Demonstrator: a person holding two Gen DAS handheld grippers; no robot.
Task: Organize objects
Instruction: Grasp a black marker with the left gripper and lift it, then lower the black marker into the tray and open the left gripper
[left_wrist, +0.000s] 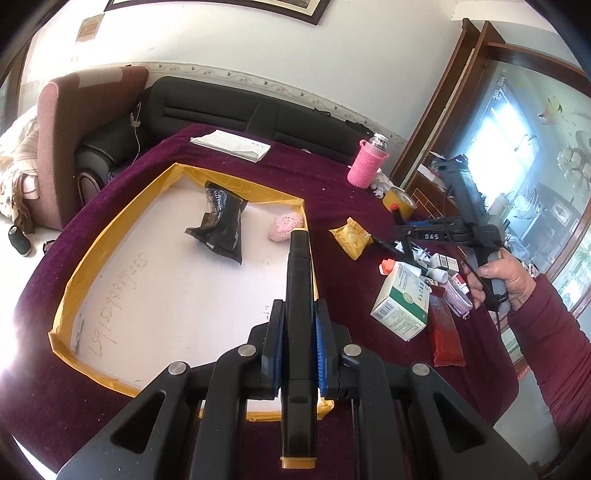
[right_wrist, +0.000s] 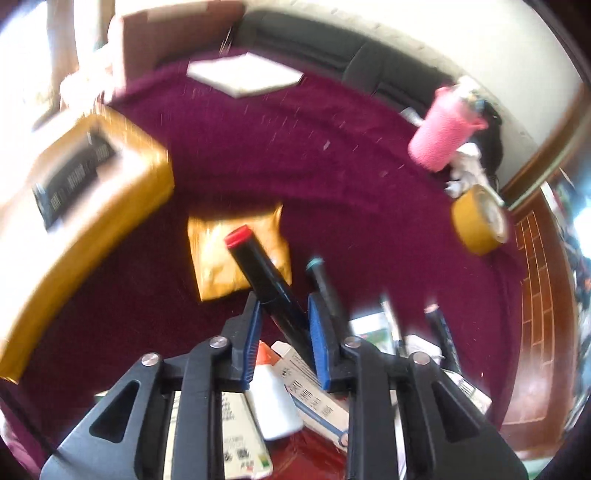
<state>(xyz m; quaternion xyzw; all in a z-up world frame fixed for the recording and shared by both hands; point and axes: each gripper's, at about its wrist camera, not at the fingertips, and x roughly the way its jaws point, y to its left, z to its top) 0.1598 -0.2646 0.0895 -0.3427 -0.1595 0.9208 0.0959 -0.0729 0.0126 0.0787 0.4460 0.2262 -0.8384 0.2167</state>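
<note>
My left gripper (left_wrist: 299, 325) pinches black marker (left_wrist: 300, 295), axis forward over tray (left_wrist: 110, 236) | right gripper (right_wrist: 282, 332) clamps red-capped marker (right_wrist: 266, 280) (tray lies left, blurred).

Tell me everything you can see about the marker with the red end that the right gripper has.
The marker is a black barrel, plastic by its look, with a flat red end cap. It sits tilted between the right gripper's blue pads, red end up and away from the camera, lifted above the maroon tablecloth; the pads look closed on it. Its lower end is hidden behind the gripper. Behind it lies a yellow snack packet. The picture is blurred, so no print is readable.
</note>
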